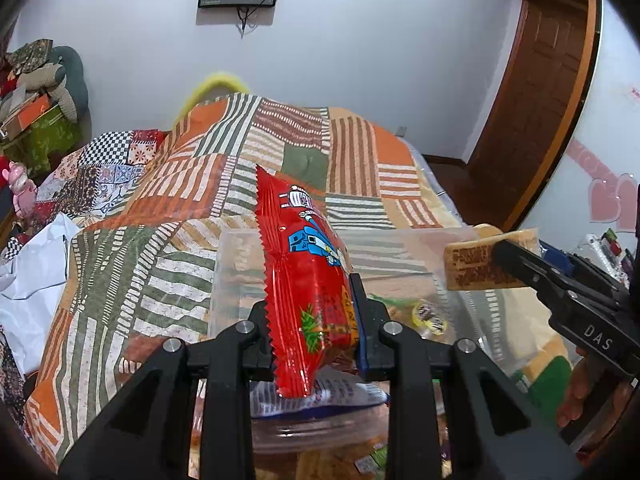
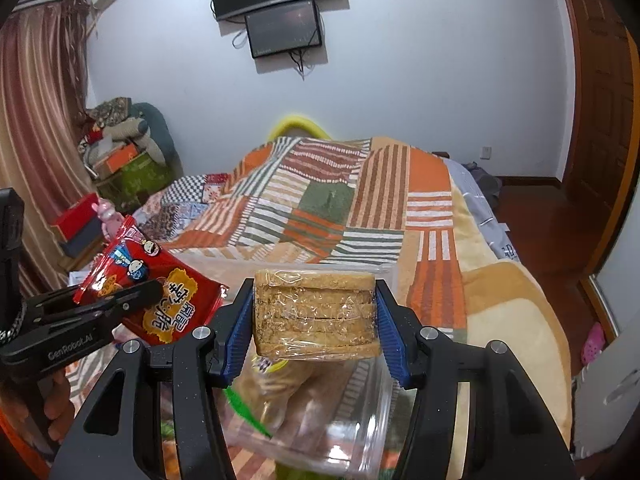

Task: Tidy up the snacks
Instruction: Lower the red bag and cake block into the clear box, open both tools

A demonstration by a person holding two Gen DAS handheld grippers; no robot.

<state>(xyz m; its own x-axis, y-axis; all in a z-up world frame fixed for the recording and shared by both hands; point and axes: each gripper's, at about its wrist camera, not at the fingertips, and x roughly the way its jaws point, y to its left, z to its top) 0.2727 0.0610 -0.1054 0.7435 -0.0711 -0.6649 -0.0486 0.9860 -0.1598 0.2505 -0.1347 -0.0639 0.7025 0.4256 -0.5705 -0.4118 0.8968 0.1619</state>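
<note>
My left gripper (image 1: 316, 320) is shut on a red snack packet (image 1: 308, 264) with cartoon figures, held upright above a clear plastic bin (image 1: 232, 280). My right gripper (image 2: 316, 316) is shut on a clear-wrapped stack of tan crackers (image 2: 316, 312), held above the same bin (image 2: 360, 420). The cracker stack (image 1: 480, 264) and right gripper show at the right in the left wrist view. The red packet (image 2: 160, 296) and left gripper show at the left in the right wrist view. Several snack packets (image 1: 320, 396) lie in the bin below.
The bin sits on a bed with a striped patchwork blanket (image 1: 280, 152). White cloth (image 1: 32, 280) lies at the left. Boxes and clutter (image 2: 120, 168) stand by the curtain. A wooden door (image 1: 540, 100) is at the right. Screens (image 2: 280, 12) hang on the wall.
</note>
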